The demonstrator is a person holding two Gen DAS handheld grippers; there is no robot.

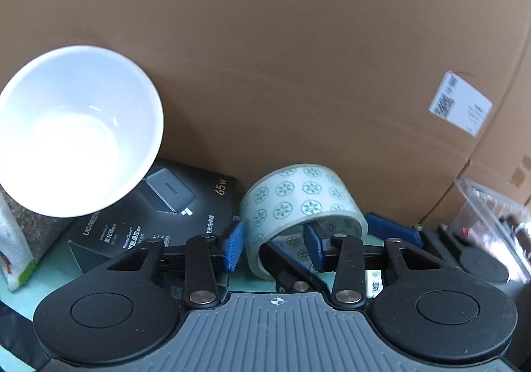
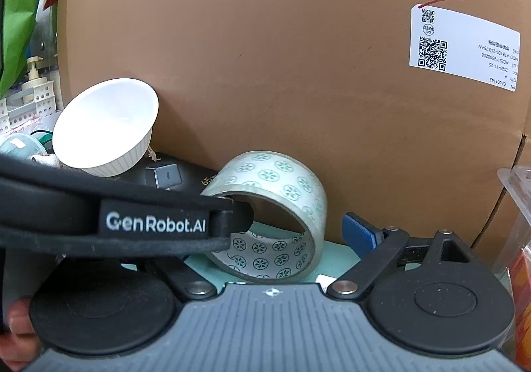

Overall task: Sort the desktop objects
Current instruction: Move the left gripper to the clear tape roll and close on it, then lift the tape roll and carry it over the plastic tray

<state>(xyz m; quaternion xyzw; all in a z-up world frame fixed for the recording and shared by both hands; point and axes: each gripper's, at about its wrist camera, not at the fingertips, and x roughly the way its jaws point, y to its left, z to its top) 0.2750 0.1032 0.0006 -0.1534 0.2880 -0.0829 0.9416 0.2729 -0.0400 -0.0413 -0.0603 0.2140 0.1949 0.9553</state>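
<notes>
Tape roll [image 1: 300,202] straddled by left tool [image 1: 275,247]
One pad inside the core, one outside, not yet pinching (right tool [image 2: 360,234] spread, beside roll).

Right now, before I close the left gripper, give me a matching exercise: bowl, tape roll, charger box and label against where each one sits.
Things:
1. white bowl
2. tape roll
3. black charger box
4. white label

Places:
A. stuck on the cardboard box
B. standing on edge, one finger of the left gripper inside its hole
C. tilted, leaning on the charger box
D. lying under the bowl

Pairs: 1-C, 2-B, 3-D, 4-A
</notes>
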